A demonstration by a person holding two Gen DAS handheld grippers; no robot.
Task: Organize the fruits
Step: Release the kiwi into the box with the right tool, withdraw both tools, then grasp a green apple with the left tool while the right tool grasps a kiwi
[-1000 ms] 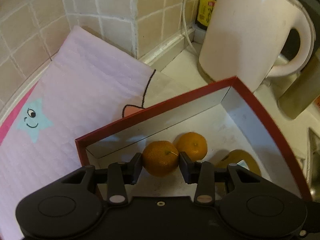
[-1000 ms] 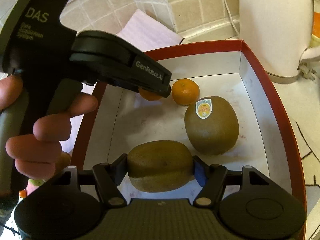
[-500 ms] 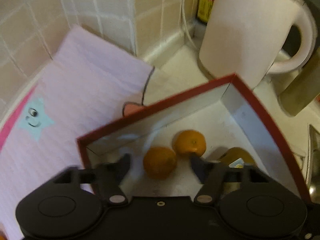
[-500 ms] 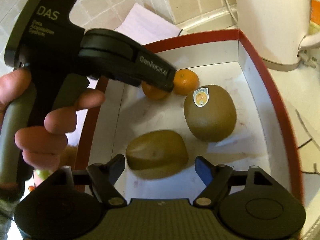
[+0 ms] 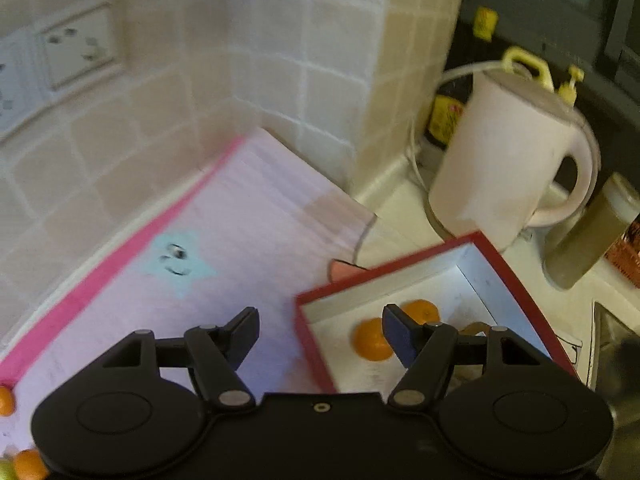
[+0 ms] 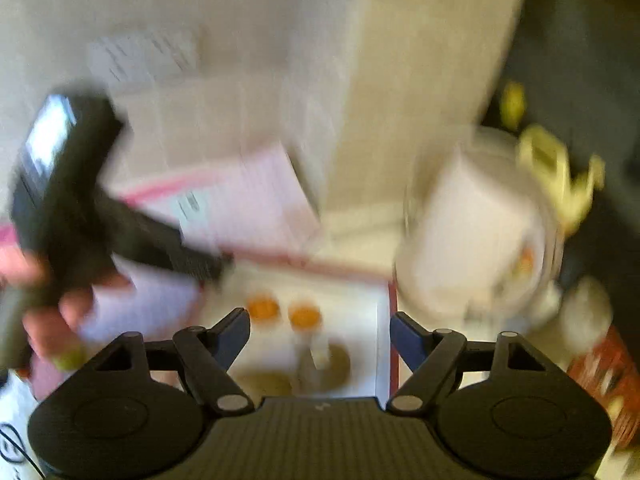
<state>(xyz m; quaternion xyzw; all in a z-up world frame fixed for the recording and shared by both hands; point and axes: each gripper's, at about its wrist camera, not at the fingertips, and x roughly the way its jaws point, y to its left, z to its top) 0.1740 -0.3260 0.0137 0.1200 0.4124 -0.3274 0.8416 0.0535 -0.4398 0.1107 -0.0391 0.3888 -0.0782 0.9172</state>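
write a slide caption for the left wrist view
Open left hand-held gripper above a pink padded mailer, beside the red-rimmed white box holding two small orange tangerines.

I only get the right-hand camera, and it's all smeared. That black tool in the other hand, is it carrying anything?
Observer: No. The left gripper has just been opening; its jaws stand wide apart with nothing between them.
Operator: And those two orange blobs?
Observer: They are small oranges inside the red-rimmed box, one nearer, one farther, by its far-left corner.
Operator: Any fruit still outside the box?
Observer: Yes. One stray orange fruit lies at the edge of the pink envelope, and a second stray shows in the bottom-left corner.
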